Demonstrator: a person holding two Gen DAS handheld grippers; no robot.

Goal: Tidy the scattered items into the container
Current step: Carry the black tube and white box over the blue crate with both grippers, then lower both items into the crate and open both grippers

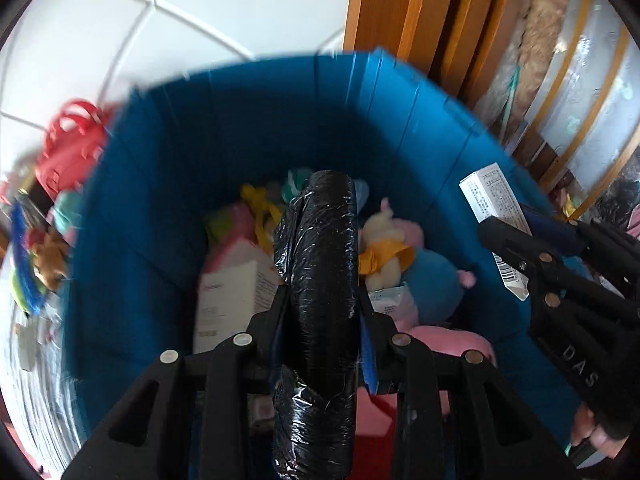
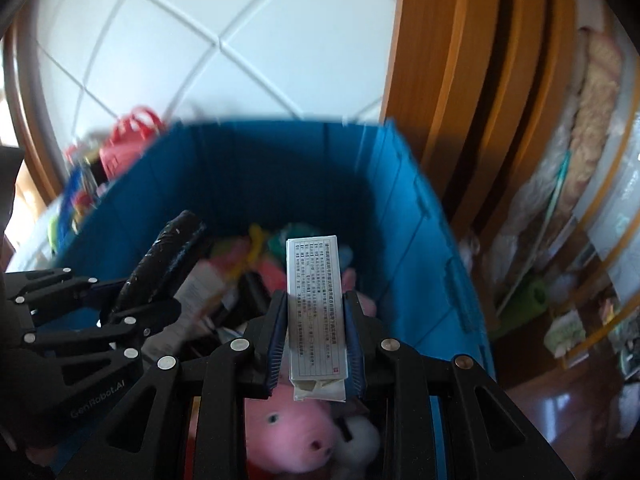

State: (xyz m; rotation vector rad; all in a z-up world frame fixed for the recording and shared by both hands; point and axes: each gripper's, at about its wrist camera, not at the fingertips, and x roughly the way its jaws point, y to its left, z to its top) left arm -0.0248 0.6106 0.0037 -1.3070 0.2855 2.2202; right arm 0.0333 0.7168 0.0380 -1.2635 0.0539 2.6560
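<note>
Left wrist view has the left gripper (image 1: 323, 312) clamped on a black wrapped roll (image 1: 320, 248), something crinkly and shiny like plastic film wound round a cylinder, poking well past the fingertips and hanging over the open mouth of the blue container (image 1: 224, 128). Over on the right wrist view the right gripper (image 2: 316, 340) is pinching a slim white carton (image 2: 314, 292) printed with small dense text, its near end flap a bit crumpled, and that one's above the bin too. So both hands are loaded and both loads are over the box, which I'd call the drop-off step. The bin is already pretty full: a pink plush pig (image 2: 296, 436), a blue plush (image 1: 436, 284), a little cream doll in a yellow dress (image 1: 384, 248), a white box (image 1: 232, 296) and some yellow and green bits I can't make out through the blur. More clutter sits outside on the left, including a red toy bag (image 1: 72, 140) and a pile of colourful stuff, so my guess is the job's only partway there. Next move probably just needs both jaws to let go while the items are inside the rim line; the roll is long, so I'd tip it in end-first so it doesn't bridge the edge.
</note>
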